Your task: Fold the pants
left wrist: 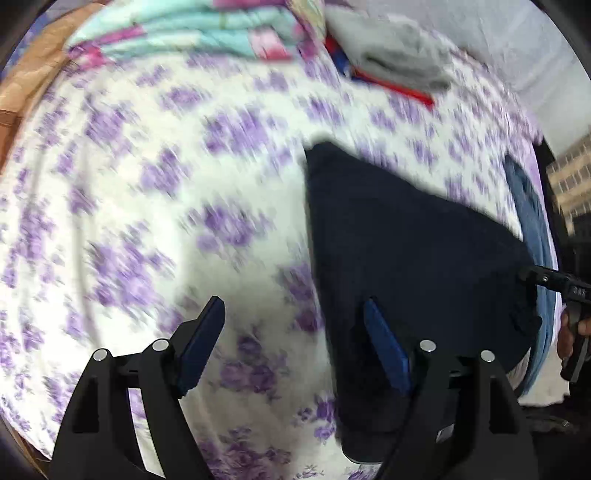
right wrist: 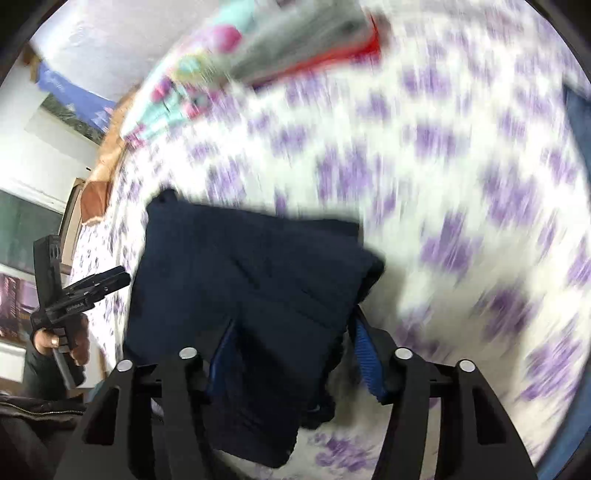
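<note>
Dark navy pants [left wrist: 406,258] lie folded into a compact rectangle on the purple-flowered bedsheet [left wrist: 147,184]. My left gripper [left wrist: 293,302] hovers open at the pants' left edge, its right finger [left wrist: 384,347] above the dark cloth and its left finger over bare sheet, with nothing pinched. In the right wrist view the same pants [right wrist: 251,280] fill the middle. My right gripper [right wrist: 291,325] hangs open above their near part, and the pads do not press on the cloth. Both views are blurred. Each gripper shows at the other view's edge, held in a hand.
At the far end of the bed are a folded teal and pink blanket [left wrist: 184,29] and a grey garment [left wrist: 399,55] on something red. A blue denim piece [left wrist: 528,206] lies along the bed's right edge. An orange-brown cushion [left wrist: 33,81] lies on the far left.
</note>
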`<state>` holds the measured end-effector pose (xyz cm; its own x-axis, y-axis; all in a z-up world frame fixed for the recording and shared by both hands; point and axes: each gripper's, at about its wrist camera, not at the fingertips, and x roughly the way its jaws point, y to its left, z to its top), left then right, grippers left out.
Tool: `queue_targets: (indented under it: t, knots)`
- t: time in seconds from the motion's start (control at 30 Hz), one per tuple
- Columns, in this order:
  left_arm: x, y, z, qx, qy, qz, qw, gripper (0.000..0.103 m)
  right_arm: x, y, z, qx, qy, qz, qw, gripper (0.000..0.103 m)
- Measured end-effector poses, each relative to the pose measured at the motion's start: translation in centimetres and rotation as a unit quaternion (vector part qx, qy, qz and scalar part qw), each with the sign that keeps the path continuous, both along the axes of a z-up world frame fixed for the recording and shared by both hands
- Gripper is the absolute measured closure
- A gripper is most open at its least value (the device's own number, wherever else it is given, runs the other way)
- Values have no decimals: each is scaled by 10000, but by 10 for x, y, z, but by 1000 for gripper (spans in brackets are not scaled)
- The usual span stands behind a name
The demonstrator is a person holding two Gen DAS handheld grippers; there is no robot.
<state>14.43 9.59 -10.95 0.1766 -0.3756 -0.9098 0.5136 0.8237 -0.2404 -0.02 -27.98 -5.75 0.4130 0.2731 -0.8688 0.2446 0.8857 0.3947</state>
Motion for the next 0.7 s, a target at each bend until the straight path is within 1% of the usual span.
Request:
queue_targets:
  t: [0.03,0.07,0.1,0.13,0.17,0.2,0.23,0.27,0.3,0.33,0.37,0.4,0.43,0.47,0.5,0.53,0.57,0.6,0.63,0.67,0.7]
  knots:
    - [2,-2,5,-64,-85,47,9999,24,4,5,14,-344,-252,27,9991,51]
    - [6,-8,12,-139,-202,94,9997,21,15,11,22,-573,-359,58,9977,51]
    - [10,-18,16,-135,-326,125,9993,19,20,18,29,-783,-509,101,9956,51]
    - [17,-29,20,-117,-387,117,9991,18,30,26,35,-985,-638,117,9930,51]
    - [20,-43,20,-122,-420,73,9990,18,35,34,38,-1235,-687,129,9899,51]
    - [23,-62,19,-75,-435,-7,9990,18,39,42,40,-1671,-599,176,9840,51]
    - [24,-71,15,1,-436,-30,9990,18,46,48,37,-1863,-385,272,9814,42]
    - [25,-81,11,86,-430,-65,9990,18,48,50,31,-1907,-115,425,9807,34]
    - [25,-88,7,165,-432,-114,9989,18,47,51,25,-1848,140,620,9807,34]
    - [23,-95,-1,414,-484,-179,9978,18,39,48,24,-1812,208,727,9805,35]
    - [22,-100,-11,769,-553,-208,9953,18,34,46,21,-1767,256,763,9810,34]
    - [22,-95,-16,905,-557,-220,9941,17,25,42,17,-1682,350,781,9820,34]
    - [24,-90,-26,1044,-477,-178,9932,16,16,31,12,-1588,523,706,9834,34]
    - [26,-83,-32,1082,-373,-81,9934,14,9,21,10,-1522,638,593,9845,34]
    - [30,-74,-36,1040,-229,121,9942,12,-1,6,10,-1389,727,392,9868,34]
    - [32,-67,-36,963,-163,248,9949,12,-5,0,13,-1370,698,250,9878,34]
    - [34,-61,-33,870,-109,402,9953,12,-10,-8,21,-1395,526,37,9888,36]
    - [34,-57,-28,793,-129,508,9955,12,-11,-11,30,-1367,255,-71,9903,37]
    - [33,-56,-24,719,-176,546,9958,14,-10,-10,43,-1203,-201,-105,9925,41]
    - [33,-56,-19,631,-233,553,9962,14,-5,-6,51,-1052,-543,-73,9929,41]
    - [32,-60,-13,512,-312,509,9969,13,1,1,55,-958,-783,-6,9923,42]
